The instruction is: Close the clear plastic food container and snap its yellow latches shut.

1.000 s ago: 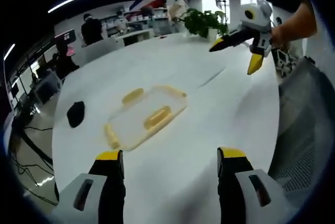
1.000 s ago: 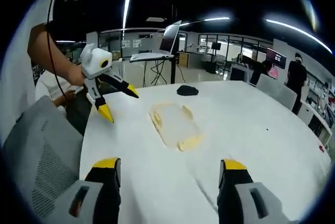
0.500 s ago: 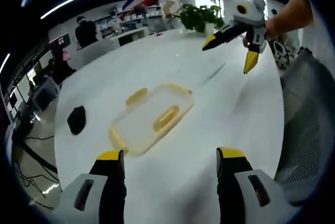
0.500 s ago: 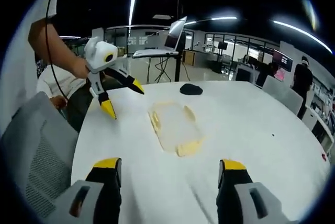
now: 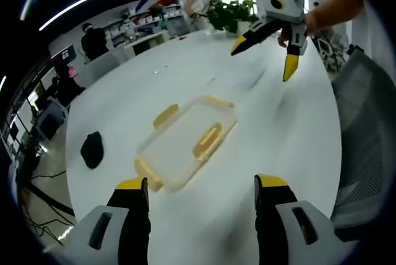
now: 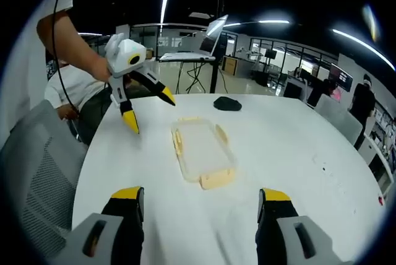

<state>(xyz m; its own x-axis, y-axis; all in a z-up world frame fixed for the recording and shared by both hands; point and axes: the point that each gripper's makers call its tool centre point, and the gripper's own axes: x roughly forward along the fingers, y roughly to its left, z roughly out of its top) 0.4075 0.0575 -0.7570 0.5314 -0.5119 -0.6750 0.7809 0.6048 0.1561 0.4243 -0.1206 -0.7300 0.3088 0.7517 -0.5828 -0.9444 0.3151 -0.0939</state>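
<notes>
A clear plastic food container with yellow latches lies flat on the white table; the right gripper view has the container at its middle. My left gripper is open above the near table, short of the container, nothing between its fingers. In the right gripper view that left gripper hangs open left of the container, held by a hand. My right gripper is open too, above the table in front of the container. It appears in the left gripper view as the right gripper beyond the container.
A small black object lies on the table past the container's end, the same black object in the right gripper view. A grey mesh chair stands at the table's edge. A potted plant sits at the far side. People and desks are in the background.
Both views have closed in on the container, which now looks larger and nearer. Both grippers stay open and the container has not moved.
</notes>
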